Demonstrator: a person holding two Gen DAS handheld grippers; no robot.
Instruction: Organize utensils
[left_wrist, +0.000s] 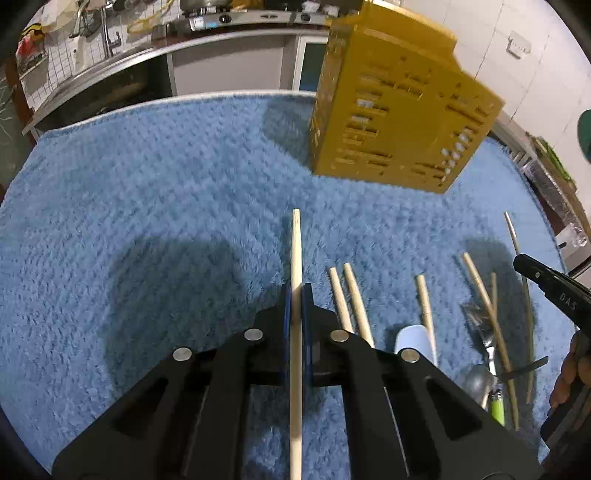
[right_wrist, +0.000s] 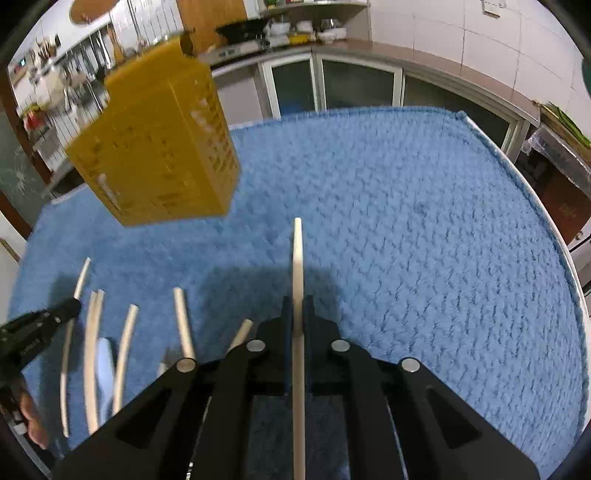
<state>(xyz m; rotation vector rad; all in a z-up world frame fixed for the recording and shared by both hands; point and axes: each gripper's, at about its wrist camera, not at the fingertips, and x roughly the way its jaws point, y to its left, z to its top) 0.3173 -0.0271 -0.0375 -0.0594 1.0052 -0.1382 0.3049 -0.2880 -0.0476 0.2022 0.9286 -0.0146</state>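
Setting: a table covered by a fluffy blue towel (left_wrist: 147, 184), in a kitchen; a person holds a two-finger gripper in each hand.
Left gripper (left_wrist: 296, 291): jaws narrowed right down onto a pale wooden chopstick (left_wrist: 296, 251), pads pressing it from both sides.
Right gripper (right_wrist: 297, 306): likewise clamped on a second chopstick (right_wrist: 297, 258), held the same way.
Long axis: each held chopstick runs straight along its gripper's fingers, tip pointing forward and down toward the far edge of the towel, tail passing back under the camera.
Yellow holder (left_wrist: 399, 110): a slotted plastic utensil caddy standing toward the far edge of the towel, its open top out of sight.
Key relation: the holder lies ahead and to the right of the left chopstick's tip, and ahead and to the left of the right one's, so it stands between the two hands. Neither hand looks clearly nearer.
Judgement: each stick would likely need tipping upright above the holder's top before release.
Loose utensils: several more chopsticks (left_wrist: 354, 295), a white spoon (left_wrist: 413, 339), a fork (left_wrist: 480, 325) and a metal spoon (left_wrist: 478, 380) lie between the hands near the towel's near edge.
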